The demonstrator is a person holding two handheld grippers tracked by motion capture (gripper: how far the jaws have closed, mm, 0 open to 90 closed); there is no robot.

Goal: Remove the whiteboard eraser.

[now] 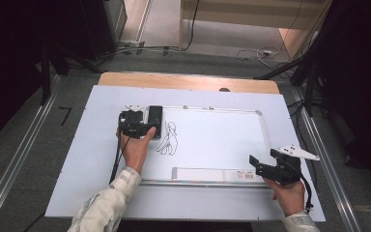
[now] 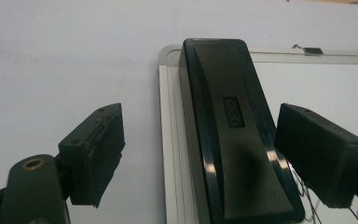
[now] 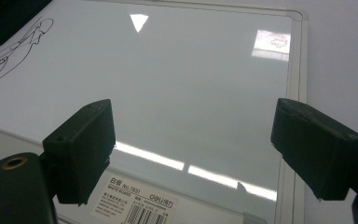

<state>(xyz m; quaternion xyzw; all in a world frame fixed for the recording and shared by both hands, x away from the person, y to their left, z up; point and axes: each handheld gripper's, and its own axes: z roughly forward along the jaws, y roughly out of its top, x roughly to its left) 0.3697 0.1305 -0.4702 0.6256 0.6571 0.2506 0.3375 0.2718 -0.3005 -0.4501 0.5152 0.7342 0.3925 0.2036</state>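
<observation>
Whiteboard [image 1: 212,140], left of frame: left gripper [image 2: 200,154], jaws wide, apparently not gripping, straddles eraser [image 2: 233,135] lying lengthwise between; right gripper [image 3: 191,154] open, empty.

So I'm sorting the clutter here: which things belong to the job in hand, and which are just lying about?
In the job:
eraser
left gripper, open around it
drawing
whiteboard

Lying about:
label
floor cables
right gripper, open, idle

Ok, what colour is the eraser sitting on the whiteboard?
Black, glossy; the eraser shows best in the left gripper view.
</observation>
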